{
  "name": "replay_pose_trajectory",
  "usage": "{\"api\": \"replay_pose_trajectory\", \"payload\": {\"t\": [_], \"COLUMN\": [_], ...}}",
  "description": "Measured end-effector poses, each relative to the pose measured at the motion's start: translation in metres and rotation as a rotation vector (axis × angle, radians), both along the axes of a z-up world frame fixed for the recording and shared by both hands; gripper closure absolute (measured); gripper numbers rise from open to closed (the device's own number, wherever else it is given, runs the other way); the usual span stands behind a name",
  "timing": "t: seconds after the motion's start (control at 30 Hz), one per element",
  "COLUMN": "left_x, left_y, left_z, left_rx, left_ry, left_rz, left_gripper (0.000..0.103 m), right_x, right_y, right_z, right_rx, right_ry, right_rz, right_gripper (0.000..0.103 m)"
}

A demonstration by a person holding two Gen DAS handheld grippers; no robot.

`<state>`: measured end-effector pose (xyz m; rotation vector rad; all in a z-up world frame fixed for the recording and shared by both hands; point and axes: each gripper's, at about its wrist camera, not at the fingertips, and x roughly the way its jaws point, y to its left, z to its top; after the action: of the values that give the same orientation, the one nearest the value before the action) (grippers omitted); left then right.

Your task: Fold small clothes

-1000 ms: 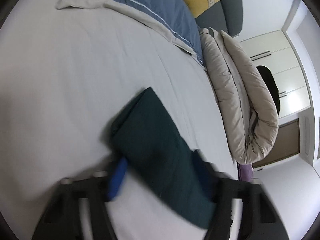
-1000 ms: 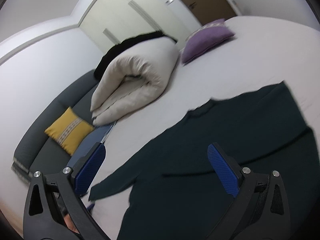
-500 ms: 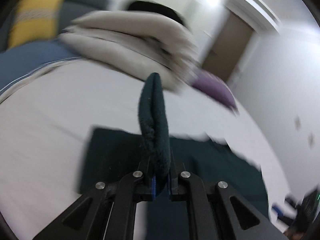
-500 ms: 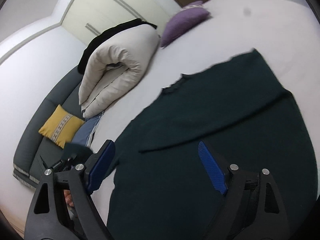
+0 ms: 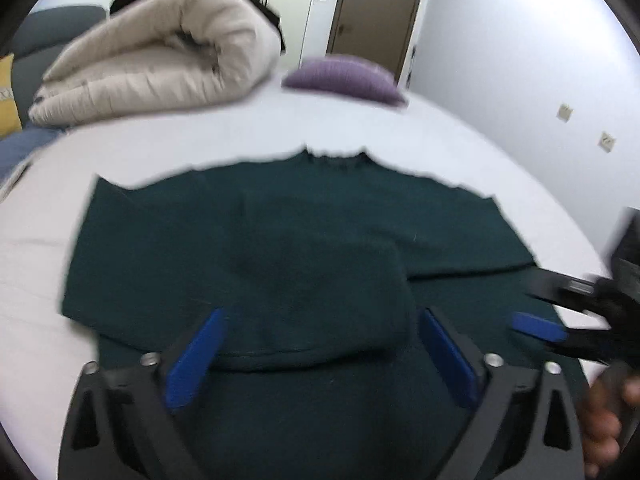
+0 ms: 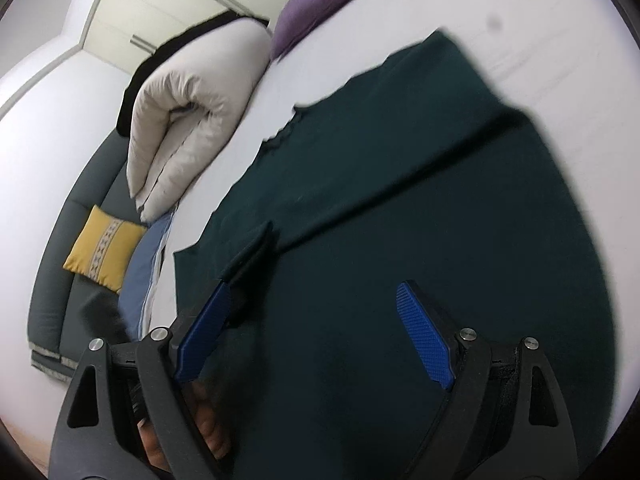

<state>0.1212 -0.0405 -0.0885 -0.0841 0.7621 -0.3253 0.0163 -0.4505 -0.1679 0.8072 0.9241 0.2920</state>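
Observation:
A dark green sweater (image 5: pixel 320 232) lies flat on the white bed (image 5: pixel 240 136), collar toward the far side, both sleeves folded in across its body. My left gripper (image 5: pixel 322 316) hovers over the near part of the body; its jaws are opening, and the folded-in left sleeve lies loose below them, touched by neither pad. My right gripper (image 6: pixel 313 288) stands open low over the sweater (image 6: pixel 400 160), gripping nothing. From the left wrist view its blue pad (image 5: pixel 536 326) shows at the sweater's right edge. A black finger (image 6: pixel 252 256) of the left gripper shows in the right wrist view.
A rolled beige duvet (image 5: pixel 160 60) and a purple cushion (image 5: pixel 344 76) lie at the far side of the bed. A blue pillow (image 6: pixel 144 272) and a yellow cushion (image 6: pixel 104 248) rest by the grey sofa (image 6: pixel 60 280). A brown door (image 5: pixel 376 8) stands behind.
My left gripper carried the sleeve across onto the sweater's body, rolled upright and let it go. My right gripper sank closer to the sweater, and its jaws narrowed a little.

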Motion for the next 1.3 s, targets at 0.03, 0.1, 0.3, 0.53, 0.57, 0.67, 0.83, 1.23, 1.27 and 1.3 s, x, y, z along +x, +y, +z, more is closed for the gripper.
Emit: {"api": "replay_pose_trajectory", "payload": {"t": [0.03,0.1,0.3,0.53,0.57,0.67,0.83,1.23,1.27,1.3], "left_x": [-0.003,-0.007,0.001,0.014,0.016,0.021,0.034,0.099,0.108,0.115], "left_y": [0.006,0.022,0.091,0.147,0.153,0.166,0.173,0.158,0.153,0.151], "left_z": [0.004,0.006,0.002,0.0,0.002,0.008,0.016,0.007,0.003,0.001], "left_rx": [-0.016,-0.054,-0.168,-0.247,-0.255,-0.262,-0.266,-0.18,-0.159,-0.147], "left_ry": [0.0,0.002,0.043,0.064,0.057,0.041,0.028,0.064,0.074,0.08], "left_rz": [-0.006,0.013,0.138,0.255,0.268,0.296,0.312,0.3,0.29,0.285], "left_gripper": [0.002,0.002,0.018,0.026,0.026,0.026,0.026,0.03,0.03,0.031], "right_x": [0.011,0.029,0.079,0.105,0.106,0.106,0.114,0.167,0.166,0.165], "right_y": [0.01,0.029,0.082,0.123,0.122,0.112,0.098,-0.007,-0.008,-0.009], "right_z": [-0.003,-0.009,-0.027,-0.02,-0.017,0.012,0.065,-0.027,-0.031,-0.032], "right_rx": [0.017,0.036,-0.064,-0.322,-0.326,-0.323,-0.374,-0.293,-0.28,-0.268], "right_ry": [0.007,0.022,0.099,0.11,0.106,0.031,-0.097,0.074,0.05,0.041], "right_rz": [0.022,0.069,0.112,0.198,0.204,0.224,0.227,0.094,0.09,0.085], "right_gripper": [0.018,0.018,0.023,0.078,0.085,0.097,0.097,0.097,0.097,0.097]}}
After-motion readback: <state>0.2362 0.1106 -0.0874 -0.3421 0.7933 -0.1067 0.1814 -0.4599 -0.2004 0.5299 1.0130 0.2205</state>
